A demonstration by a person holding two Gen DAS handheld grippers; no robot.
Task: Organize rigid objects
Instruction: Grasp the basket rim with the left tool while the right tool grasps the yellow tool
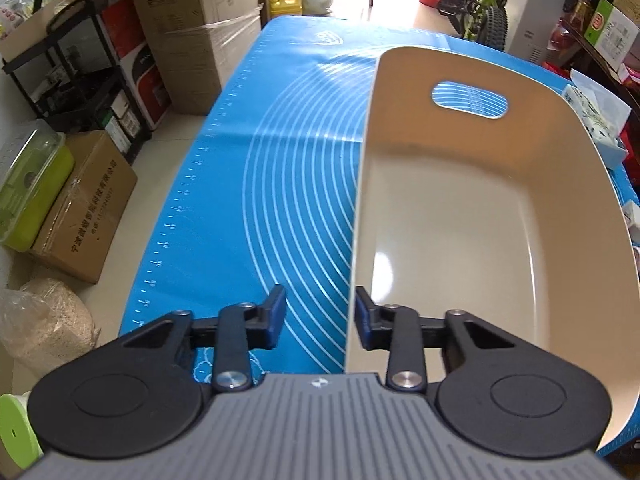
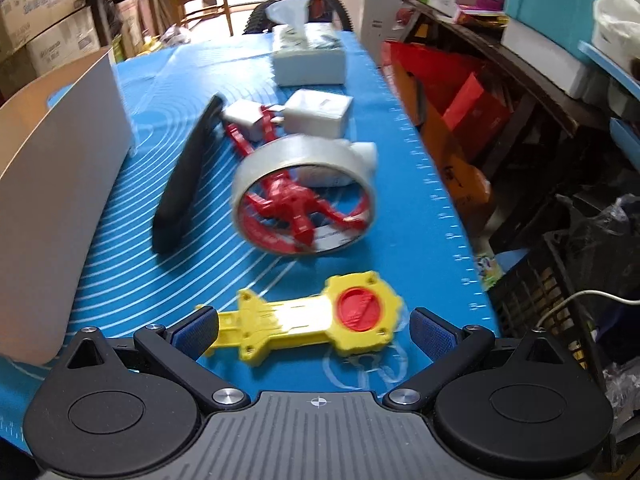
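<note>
An empty beige bin (image 1: 480,216) with a handle slot stands on the blue mat (image 1: 256,184); its outer wall (image 2: 60,184) shows at the left of the right wrist view. My left gripper (image 1: 320,320) is open, its jaws on either side of the bin's near left rim. My right gripper (image 2: 312,330) is open wide just above a yellow toy with a red disc (image 2: 320,320), which lies between its fingers. Beyond lie a tape roll (image 2: 308,184), a red plastic toy (image 2: 296,204), a black flat object (image 2: 184,176) and two white adapters (image 2: 316,114).
A tissue box (image 2: 308,56) stands at the far end of the mat (image 2: 400,240). Cardboard boxes (image 1: 84,204) and a black shelf (image 1: 80,80) line the floor to the left. Shelves with red boxes (image 2: 472,108) and a black crate (image 2: 540,300) border the table's right edge.
</note>
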